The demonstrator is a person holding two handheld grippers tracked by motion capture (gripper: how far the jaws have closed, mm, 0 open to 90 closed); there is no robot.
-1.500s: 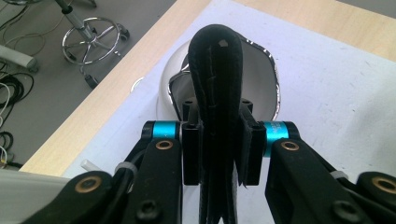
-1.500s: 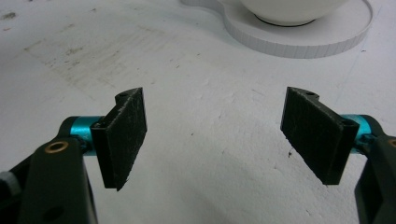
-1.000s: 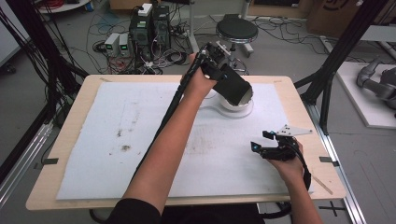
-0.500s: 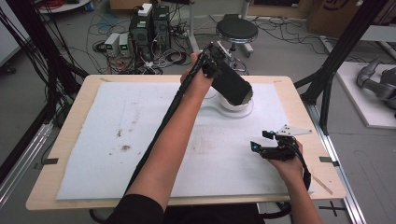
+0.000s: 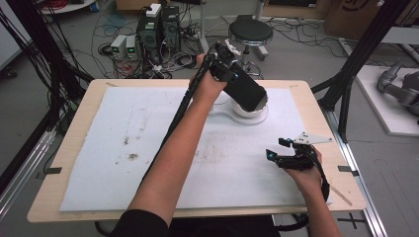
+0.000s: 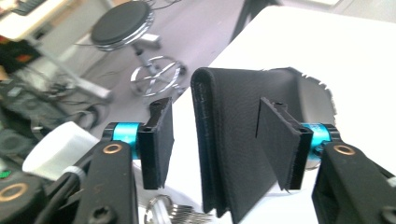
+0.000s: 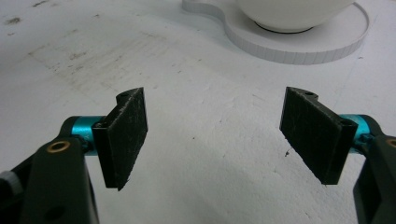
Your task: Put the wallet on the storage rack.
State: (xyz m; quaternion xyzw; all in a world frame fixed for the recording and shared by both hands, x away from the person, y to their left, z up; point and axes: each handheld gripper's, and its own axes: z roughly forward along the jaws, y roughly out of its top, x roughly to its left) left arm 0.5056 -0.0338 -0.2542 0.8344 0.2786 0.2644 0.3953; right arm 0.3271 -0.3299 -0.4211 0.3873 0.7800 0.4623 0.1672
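The left arm stretches across the table toward about one o'clock, its hand wrapped round the left gripper, whose jaws have just been opening and stand apart with a black folded thing between them, seemingly against one pad only. The right hand rests low at about four o'clock, holding the right gripper level with its jaws spread wide.

A robotics lab is showing here; computer towers and tangled cables are sitting far-left; a black frame is standing right.
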